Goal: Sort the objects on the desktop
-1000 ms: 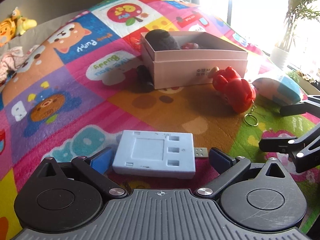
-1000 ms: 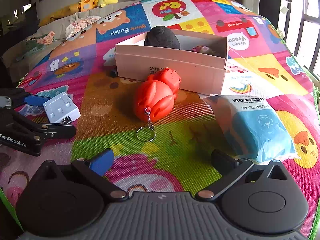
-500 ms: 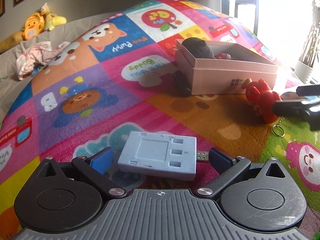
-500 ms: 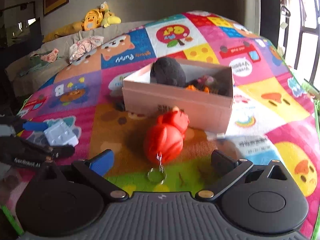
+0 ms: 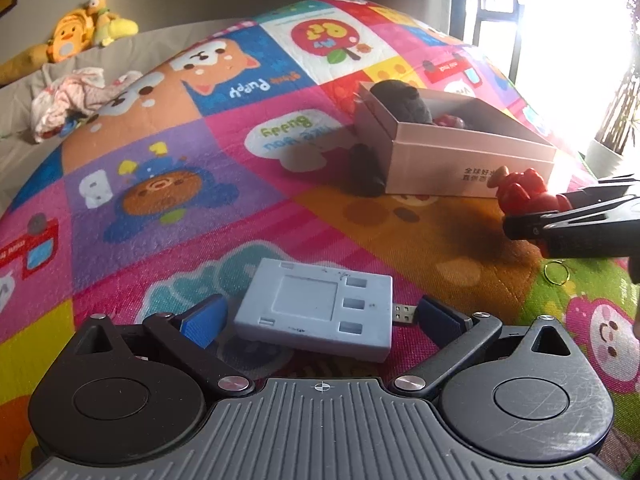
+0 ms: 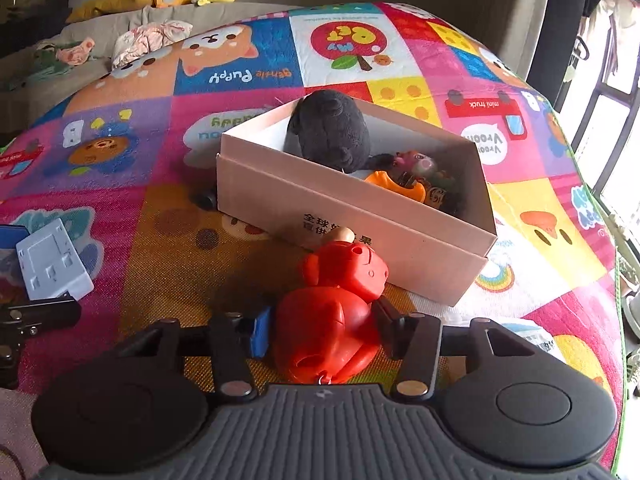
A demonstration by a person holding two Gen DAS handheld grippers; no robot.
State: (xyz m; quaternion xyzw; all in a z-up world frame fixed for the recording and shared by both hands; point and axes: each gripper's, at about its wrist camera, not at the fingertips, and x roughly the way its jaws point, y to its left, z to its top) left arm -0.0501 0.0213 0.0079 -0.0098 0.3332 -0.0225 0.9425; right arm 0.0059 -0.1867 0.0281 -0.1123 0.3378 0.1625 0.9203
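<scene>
A pale grey USB hub (image 5: 316,309) lies on the colourful play mat between the fingers of my left gripper (image 5: 320,318), which stand wide apart and open beside it. The hub also shows in the right wrist view (image 6: 52,266). My right gripper (image 6: 322,330) is shut on a red toy keychain figure (image 6: 332,312) just in front of the pink cardboard box (image 6: 360,224). In the left wrist view the red toy (image 5: 524,192) sits in the right gripper's fingers (image 5: 560,220) beside the box (image 5: 460,156).
The box holds a dark plush toy (image 6: 328,132) and small orange and pink toys (image 6: 404,184). A small dark object (image 5: 366,168) lies at the box's left side. A tissue pack (image 6: 540,340) lies right of my right gripper. Plush toys (image 5: 80,36) and clothes (image 5: 68,100) lie beyond the mat.
My right gripper has moved forward to the red toy and closed on it. My left gripper stays open around the hub, its view swung left.
</scene>
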